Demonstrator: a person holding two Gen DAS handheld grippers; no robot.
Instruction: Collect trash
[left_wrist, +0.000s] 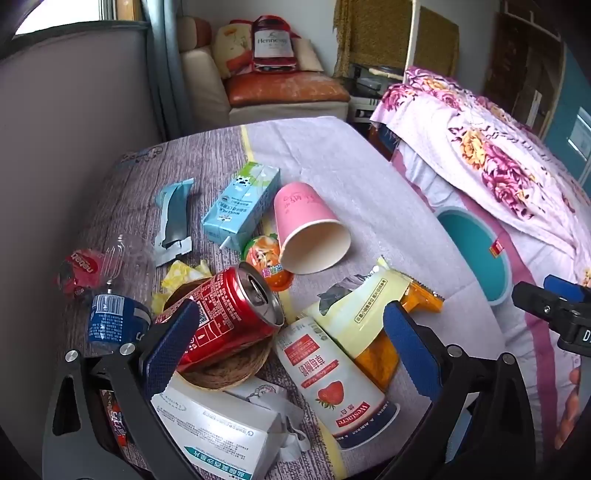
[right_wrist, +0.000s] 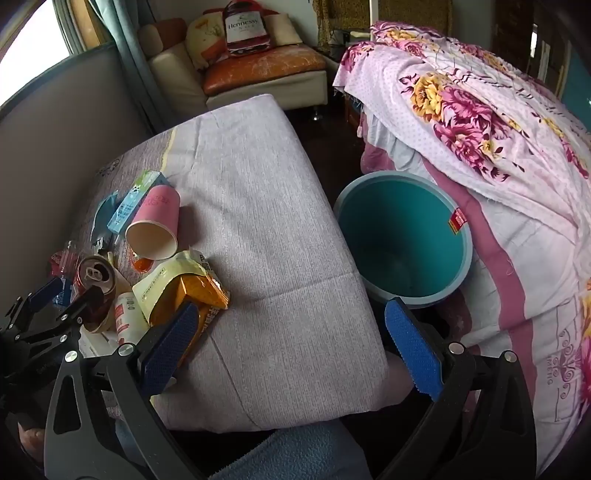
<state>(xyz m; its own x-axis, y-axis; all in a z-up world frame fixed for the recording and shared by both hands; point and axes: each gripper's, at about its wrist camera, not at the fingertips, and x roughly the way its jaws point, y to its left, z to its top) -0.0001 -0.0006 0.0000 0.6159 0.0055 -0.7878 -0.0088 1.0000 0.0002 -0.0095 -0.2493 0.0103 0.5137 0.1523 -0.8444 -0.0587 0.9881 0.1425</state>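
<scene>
Cluttered table (right_wrist: 258, 206), left gripper (left_wrist: 291, 339) wide open over red can (left_wrist: 225, 314), right gripper (right_wrist: 291, 347) gaping too, holding nothing

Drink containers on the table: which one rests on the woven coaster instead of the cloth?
The red can, tipped on its side across the woven coaster. The pink cup, blue carton and strawberry bottle all lie on the cloth.

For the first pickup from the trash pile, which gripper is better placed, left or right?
Left. The left gripper hangs open right over the pile, with the red can beside its jaws. The right gripper, also open, faces bare tablecloth and the teal bin, so it suits dropping off later.
</scene>
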